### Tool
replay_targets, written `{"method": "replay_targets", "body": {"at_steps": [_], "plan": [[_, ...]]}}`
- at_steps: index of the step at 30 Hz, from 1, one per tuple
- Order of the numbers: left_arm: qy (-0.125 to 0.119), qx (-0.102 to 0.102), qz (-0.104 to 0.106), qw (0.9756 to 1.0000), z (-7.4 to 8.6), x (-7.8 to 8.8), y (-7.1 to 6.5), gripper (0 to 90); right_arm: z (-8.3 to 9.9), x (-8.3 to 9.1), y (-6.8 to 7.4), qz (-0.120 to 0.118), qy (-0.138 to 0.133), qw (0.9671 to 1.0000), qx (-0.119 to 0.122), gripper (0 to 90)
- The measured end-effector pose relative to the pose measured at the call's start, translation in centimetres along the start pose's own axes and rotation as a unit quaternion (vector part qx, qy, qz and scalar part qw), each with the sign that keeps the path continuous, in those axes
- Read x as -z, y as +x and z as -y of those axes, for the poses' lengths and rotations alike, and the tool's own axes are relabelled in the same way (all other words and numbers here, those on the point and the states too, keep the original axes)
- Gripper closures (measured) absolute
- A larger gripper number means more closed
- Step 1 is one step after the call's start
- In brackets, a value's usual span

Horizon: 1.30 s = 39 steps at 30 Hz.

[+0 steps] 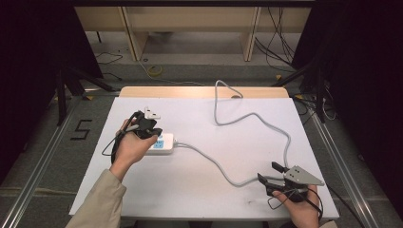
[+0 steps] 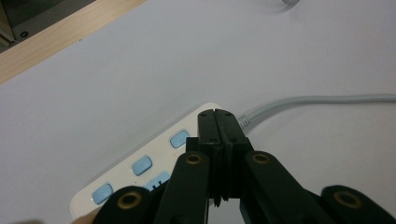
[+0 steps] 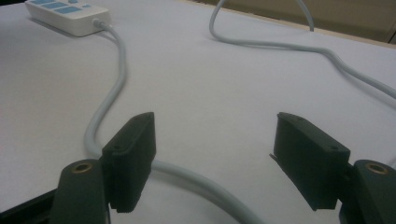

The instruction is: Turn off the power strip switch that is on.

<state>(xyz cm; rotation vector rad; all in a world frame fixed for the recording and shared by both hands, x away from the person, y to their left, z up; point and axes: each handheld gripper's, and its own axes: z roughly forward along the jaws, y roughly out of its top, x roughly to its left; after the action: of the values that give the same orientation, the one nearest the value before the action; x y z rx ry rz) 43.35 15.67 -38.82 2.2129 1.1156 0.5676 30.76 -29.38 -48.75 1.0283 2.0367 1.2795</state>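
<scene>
Soft even light, dark surroundings, slightly blurry.

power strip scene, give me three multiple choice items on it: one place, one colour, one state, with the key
1. Where is the power strip?
A. under the left gripper
B. by the right gripper
C. on the floor

2. What colour are its buttons?
A. red
B. light blue
C. black

3. How is the right gripper?
A. shut on the cable
B. shut, empty
C. open

Key: 1 A, the high view shows the left gripper over it; 2 B, the left gripper view shows them blue; 3 C, the right gripper view shows jaws wide apart over the cable.
</scene>
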Motion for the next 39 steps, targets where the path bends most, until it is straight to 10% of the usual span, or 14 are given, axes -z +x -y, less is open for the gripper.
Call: {"method": "replay_targets", "body": {"at_steps": [39], "plan": [[0.087,0.009,-0.014,0.9961,-0.7,-5.0,2.2,89.3,0.0,0.0,0.0,-0.001,0.003,1.0000,0.000,30.6]]}}
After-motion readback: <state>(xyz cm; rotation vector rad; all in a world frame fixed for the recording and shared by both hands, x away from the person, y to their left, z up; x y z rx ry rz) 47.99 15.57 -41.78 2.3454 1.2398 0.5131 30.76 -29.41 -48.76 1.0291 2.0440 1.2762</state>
